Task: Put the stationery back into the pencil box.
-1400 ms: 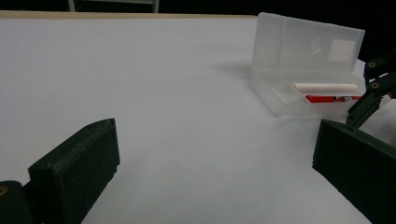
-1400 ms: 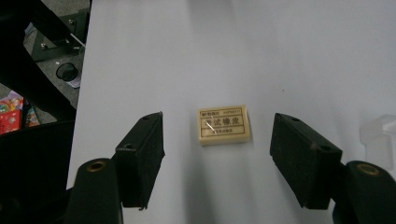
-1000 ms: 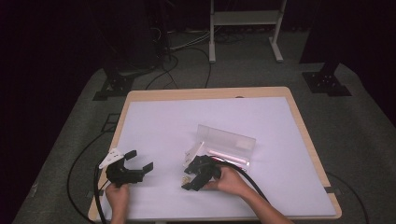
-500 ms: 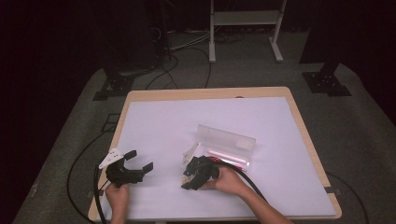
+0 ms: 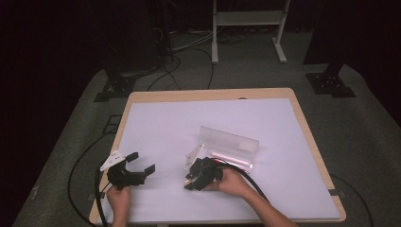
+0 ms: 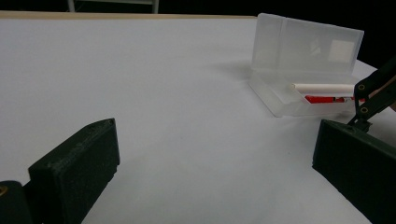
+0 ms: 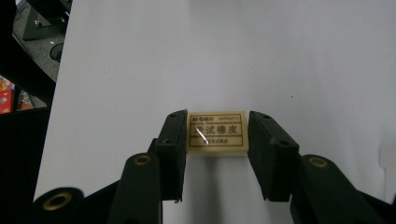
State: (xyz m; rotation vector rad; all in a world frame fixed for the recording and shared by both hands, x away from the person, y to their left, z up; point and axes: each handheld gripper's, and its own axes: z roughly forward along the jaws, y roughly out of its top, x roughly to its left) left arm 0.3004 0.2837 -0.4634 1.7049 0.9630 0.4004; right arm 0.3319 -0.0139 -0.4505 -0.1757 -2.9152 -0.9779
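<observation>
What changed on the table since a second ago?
The right gripper has just been closing its fingers around the small wrapped eraser, which lies on the white table; they now sit against its two ends. Both hands kept their places. The left gripper stayed open with nothing in it, and the clear pencil box with its white pen did not move.
</observation>
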